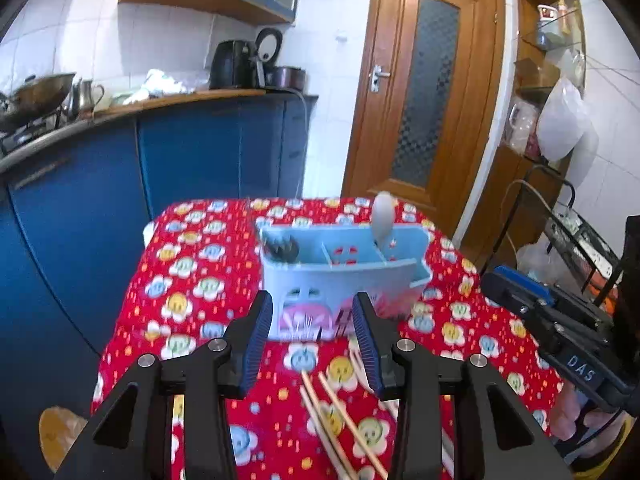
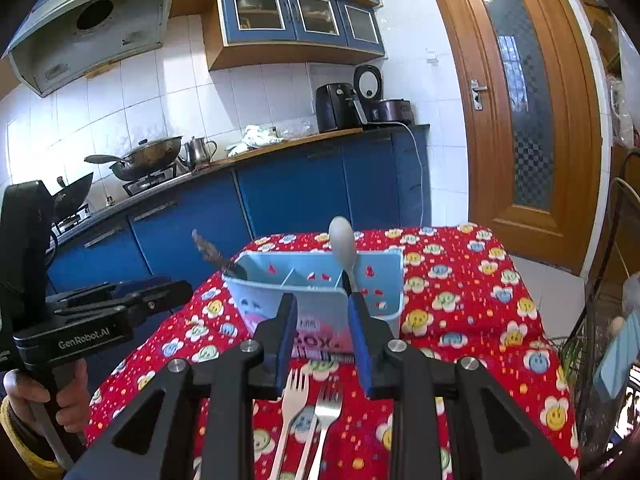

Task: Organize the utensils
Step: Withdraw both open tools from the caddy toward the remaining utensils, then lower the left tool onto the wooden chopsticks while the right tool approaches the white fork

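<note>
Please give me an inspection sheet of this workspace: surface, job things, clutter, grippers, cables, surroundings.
Surface: table with red flower cloth.
Job things: blue caddy holds white spoon upright at right end and a dark utensil at left end; two forks and chopsticks lie on the cloth.
Clutter: nothing seen.
Grippers: left gripper and right gripper open, empty.
Cables: white cord down the cabinet.
Surroundings: wooden door, wok.

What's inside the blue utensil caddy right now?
In the light blue plastic caddy, a pale spoon stands bowl-up in the right compartment and a dark patterned utensil leans out of the left. The middle looks empty, but the walls hide every compartment's bottom.
</note>
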The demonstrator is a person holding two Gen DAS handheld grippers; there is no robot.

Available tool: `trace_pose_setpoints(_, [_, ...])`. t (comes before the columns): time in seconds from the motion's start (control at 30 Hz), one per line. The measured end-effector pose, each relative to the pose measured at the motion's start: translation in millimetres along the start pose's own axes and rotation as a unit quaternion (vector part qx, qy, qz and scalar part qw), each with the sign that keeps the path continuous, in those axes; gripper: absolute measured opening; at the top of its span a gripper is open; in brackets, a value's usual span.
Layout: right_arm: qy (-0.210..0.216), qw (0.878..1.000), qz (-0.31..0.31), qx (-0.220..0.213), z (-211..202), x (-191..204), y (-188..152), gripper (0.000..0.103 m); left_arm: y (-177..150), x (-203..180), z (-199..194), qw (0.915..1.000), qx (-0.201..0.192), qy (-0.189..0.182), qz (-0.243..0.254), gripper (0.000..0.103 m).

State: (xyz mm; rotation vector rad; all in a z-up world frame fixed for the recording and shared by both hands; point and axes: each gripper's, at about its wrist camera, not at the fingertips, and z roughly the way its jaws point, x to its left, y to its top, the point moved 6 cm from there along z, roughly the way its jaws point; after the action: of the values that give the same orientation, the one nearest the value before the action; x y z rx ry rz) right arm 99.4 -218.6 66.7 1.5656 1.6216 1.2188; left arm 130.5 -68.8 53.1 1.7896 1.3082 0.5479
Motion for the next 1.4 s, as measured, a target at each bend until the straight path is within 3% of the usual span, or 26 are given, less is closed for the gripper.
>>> trace_pose_setpoints(0.33, [-0.016,0.998,0.031,0.042,-8.6,-5.3,-37.1,0.030,-45.2,13.5,7.9,0.9974,0.065,0.009,-0.028,0.043])
trace_pose_setpoints(0.73, [-0.028,0.993,0.078,0.082,-12.0,-27.2,-72.9,0.032,-93.4,16.0,33.2,0.9881,0.142,-0.001,-0.060,0.043])
trace_pose_setpoints(1.17, [-0.028,0.991,0.096,0.092,-11.3,-39.9,-86.8,0.033,-110.8,7.7,48.5,0.9824,0.179,-0.003,-0.054,0.043])
trace_pose_setpoints(1.23, [-0.028,0.990,0.098,0.093,-11.2,-40.8,-87.4,0.033,-113.1,7.0,50.3,0.9811,0.184,-0.012,-0.058,0.036])
trace_pose_setpoints(1.3, [-0.027,0.990,0.099,0.093,-11.0,-41.7,-88.0,0.033,-113.6,5.6,50.7,0.9801,0.186,-0.025,-0.063,0.023])
trace_pose_setpoints(1.4, [-0.028,0.990,0.100,0.094,-11.2,-43.1,-89.6,0.033,-112.6,3.4,51.0,0.9783,0.190,-0.042,-0.072,0.014])
